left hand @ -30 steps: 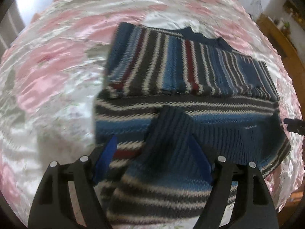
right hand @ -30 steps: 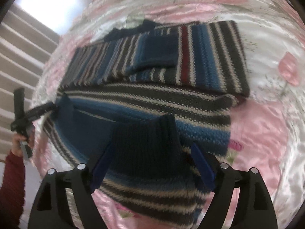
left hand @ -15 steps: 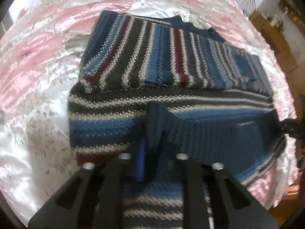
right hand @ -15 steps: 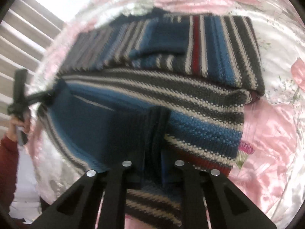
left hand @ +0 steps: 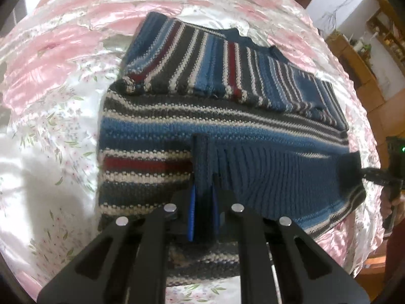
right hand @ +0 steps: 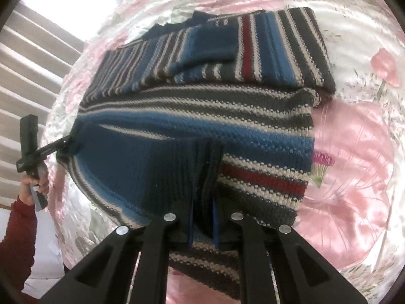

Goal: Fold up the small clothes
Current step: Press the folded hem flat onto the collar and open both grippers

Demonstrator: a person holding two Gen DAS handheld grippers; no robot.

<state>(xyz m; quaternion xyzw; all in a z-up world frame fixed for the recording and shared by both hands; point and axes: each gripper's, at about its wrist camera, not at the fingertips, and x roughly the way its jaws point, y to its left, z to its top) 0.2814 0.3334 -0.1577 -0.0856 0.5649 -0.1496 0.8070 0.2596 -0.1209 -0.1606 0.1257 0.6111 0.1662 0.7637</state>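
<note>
shiny pink floral satin cover, wooden shelving against white wall on one side, bright window with horizontal slats on the other

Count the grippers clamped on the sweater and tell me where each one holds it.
2. The left gripper pinches the striped sweater at the hem's left end; the right gripper pinches the hem's right end.
</note>
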